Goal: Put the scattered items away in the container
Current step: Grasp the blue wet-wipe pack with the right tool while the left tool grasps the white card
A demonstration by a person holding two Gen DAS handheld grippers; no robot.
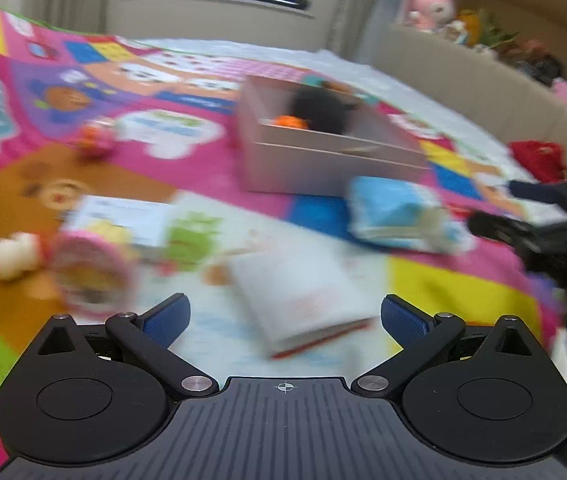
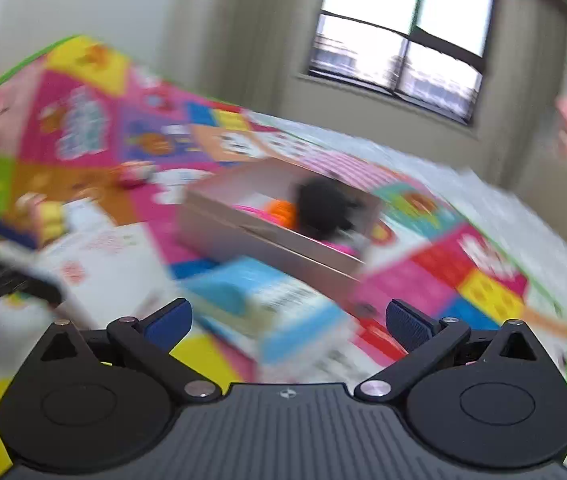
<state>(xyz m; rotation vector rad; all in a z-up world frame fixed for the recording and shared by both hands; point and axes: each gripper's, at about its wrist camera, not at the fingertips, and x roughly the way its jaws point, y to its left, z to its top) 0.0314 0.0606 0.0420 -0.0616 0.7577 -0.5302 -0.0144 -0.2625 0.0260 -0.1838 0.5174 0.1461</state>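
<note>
Two hand-held grippers hovered over a patchwork play mat [image 1: 211, 168], both views blurred by motion.

Left wrist view, from left to right: a small white figure [image 1: 11, 254] lay at the left edge, with a round pink toy [image 1: 91, 272] just beside it and a small orange-red toy [image 1: 93, 140] further up the frame. A white book [image 1: 303, 300] lay in the lower centre, framed by the left gripper [image 1: 283, 316], whose blue-padded jaws were spread wide and held nothing. Above centre stood the container, a grey open box [image 1: 323, 164], with a black fuzzy item [image 1: 319, 108] and an orange item [image 1: 291, 122] inside. A light-blue package [image 1: 395, 212] lay just right of the box's near corner. At the right edge a black device intruded; its identity could not be told.

Right wrist view: the white book [image 2: 111, 264] sat left of centre, the box [image 2: 267, 236] in the middle, and the blue package [image 2: 267, 312] below it, between the spread, empty jaws of the right gripper [image 2: 287, 316]. A window [image 2: 403, 36] filled the upper right.
</note>
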